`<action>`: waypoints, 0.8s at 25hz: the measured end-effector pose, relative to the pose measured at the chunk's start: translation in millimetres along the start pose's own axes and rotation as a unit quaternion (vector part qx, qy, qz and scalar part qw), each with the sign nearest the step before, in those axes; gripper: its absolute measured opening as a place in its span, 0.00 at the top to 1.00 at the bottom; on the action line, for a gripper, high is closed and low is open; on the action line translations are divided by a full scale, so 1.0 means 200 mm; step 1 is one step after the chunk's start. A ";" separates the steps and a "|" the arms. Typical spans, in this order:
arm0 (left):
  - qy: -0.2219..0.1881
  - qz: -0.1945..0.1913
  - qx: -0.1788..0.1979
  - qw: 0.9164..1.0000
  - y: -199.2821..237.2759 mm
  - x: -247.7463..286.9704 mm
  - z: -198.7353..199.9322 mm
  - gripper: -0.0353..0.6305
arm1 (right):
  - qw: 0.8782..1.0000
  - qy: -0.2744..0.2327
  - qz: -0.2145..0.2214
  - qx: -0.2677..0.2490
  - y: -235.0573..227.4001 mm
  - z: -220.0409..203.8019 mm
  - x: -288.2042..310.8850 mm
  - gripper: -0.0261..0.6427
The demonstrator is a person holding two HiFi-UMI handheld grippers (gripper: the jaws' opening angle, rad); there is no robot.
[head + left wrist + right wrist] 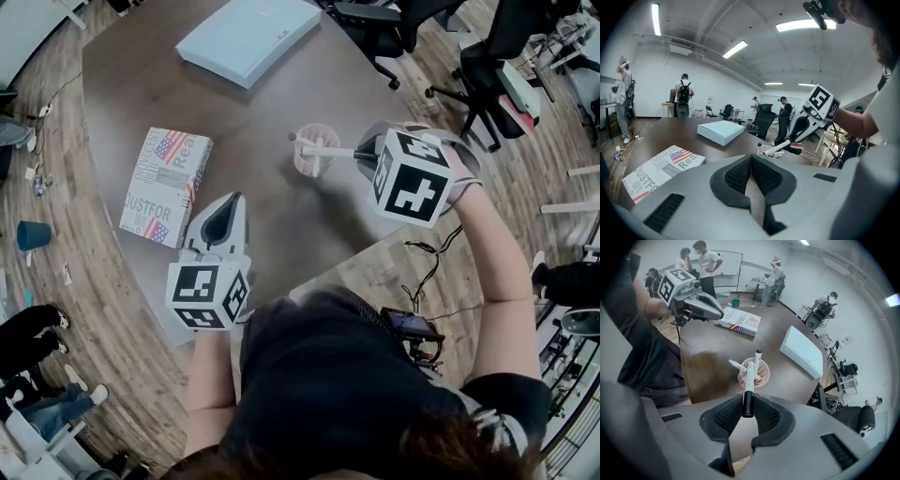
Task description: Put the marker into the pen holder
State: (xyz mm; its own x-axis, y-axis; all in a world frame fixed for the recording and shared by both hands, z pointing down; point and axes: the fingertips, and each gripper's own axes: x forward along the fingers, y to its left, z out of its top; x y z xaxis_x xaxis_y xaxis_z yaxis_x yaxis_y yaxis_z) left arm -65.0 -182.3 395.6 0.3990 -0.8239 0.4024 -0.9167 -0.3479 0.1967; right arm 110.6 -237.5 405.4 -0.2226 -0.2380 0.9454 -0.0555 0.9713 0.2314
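Right gripper view gives you the plainest reading: your right hand-held gripper has its jaws partway closed, clamped on the black end of the marker. The white barrel runs out toward 12 o'clock, and its far end sits over the mouth of the pink mesh pen holder. You cannot tell from here whether it touches the rim. Two other markers already lean in that holder, a detail the head view barely resolves.

Head view shows your right hand-held gripper with its marker cube toward the camera, so the grip itself is masked there. The marker points toward 9 o'clock at the pen holder, which stands on the dark tabletop. Your left hand-held gripper hovers at 7 o'clock of the holder, well apart from it. A newspaper-printed box lies at 10 o'clock of that gripper, and a flat pale box lies at 12 o'clock on the far side.

Left gripper view shows what the others do not: your left hand-held gripper is clenched, pads meeting with nothing between them.
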 end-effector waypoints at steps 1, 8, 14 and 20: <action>0.000 0.000 0.000 1.000 0.00 0.00 0.00 0.91 | 1.000 0.010 -0.003 -0.013 -0.01 0.01 0.01 0.83; 0.002 0.006 -0.003 1.000 0.02 -0.02 -0.02 0.91 | 0.996 0.055 -0.012 -0.074 -0.03 0.05 0.04 0.83; 0.002 0.008 -0.006 1.000 0.03 -0.04 -0.04 0.91 | 0.993 0.047 -0.029 -0.101 -0.05 0.12 0.04 0.83; 0.003 0.007 -0.008 1.000 0.03 -0.05 -0.05 0.91 | 0.995 -0.010 -0.041 -0.094 -0.05 0.21 0.03 0.81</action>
State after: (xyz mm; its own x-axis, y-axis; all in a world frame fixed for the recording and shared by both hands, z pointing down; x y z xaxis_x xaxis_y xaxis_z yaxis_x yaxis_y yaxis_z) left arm -73.2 -172.0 401.4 0.3873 -0.8253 0.4110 -0.9214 -0.3302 0.2052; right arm 68.5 -249.5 399.7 -0.2448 -0.3154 0.9168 0.1087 0.9307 0.3492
